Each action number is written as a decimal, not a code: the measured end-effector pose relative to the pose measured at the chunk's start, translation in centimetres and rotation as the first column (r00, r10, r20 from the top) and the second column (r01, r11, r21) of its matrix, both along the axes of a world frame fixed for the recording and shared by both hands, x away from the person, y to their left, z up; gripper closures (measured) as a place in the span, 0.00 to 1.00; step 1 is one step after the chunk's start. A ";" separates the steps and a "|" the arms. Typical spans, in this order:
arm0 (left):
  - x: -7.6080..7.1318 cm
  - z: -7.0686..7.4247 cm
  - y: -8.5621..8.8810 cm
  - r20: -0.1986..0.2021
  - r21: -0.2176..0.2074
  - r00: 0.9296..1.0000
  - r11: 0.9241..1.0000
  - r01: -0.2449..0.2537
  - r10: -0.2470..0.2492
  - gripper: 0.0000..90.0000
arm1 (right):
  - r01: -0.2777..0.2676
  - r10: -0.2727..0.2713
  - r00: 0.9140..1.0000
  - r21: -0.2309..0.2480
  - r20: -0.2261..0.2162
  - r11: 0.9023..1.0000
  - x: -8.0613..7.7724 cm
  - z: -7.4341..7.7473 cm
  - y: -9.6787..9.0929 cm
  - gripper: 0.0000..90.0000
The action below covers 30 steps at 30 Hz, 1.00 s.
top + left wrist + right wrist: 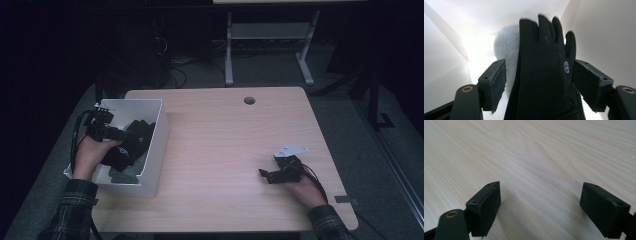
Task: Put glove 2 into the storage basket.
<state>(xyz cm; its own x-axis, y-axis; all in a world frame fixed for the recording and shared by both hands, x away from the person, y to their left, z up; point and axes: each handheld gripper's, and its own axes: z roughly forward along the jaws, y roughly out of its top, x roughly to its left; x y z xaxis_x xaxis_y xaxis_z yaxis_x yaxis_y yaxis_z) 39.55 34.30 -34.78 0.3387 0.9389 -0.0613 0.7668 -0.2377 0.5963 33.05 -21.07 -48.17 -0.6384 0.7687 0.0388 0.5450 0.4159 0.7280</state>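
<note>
At the left edge of the pale wooden table (235, 135) sits a white rectangular plastic bin (159, 135), placed where the person's left hand can reach straight down into it. The left gripper (121, 134) is inside the bin, above a black fabric glove (544, 75) whose fingers point away toward the bin's far white wall. In the left gripper view the two black padded jaws stand apart on either side of the glove: the left pad is clear of it, and the right pad sits just beside its edge without visibly pressing, so the glove looks let go rather than held, lying loosely in the bin on its own. Behind it lies a pale grey fuzzy item (506, 47), presumably another soft garment piece already dropped there; what exactly it is cannot be told. From above, the glove is a dark heap in the middle of the bin, with a darker grey piece near the bin's near end. The right gripper (264, 174) rests low on the table's right near part, well apart from the bin, jaws wide open and empty over bare wood, seemingly parked while the left hand works.
</note>
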 end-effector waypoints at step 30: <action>-2.6 3.7 -13.9 0.181 -0.124 0.932 0.933 0.337 -0.313 0.27 | 0.001 -0.001 1.000 0.001 -0.002 1.000 0.0 0.0 0.1 0.18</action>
<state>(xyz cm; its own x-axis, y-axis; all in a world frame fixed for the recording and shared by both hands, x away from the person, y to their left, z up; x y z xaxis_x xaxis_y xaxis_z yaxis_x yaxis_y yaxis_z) 36.97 20.43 -31.10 0.6403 0.7595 -0.1151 0.5573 -0.3561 0.7501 33.03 -21.01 -48.16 -0.6378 0.7691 0.0409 0.5466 0.4147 0.7275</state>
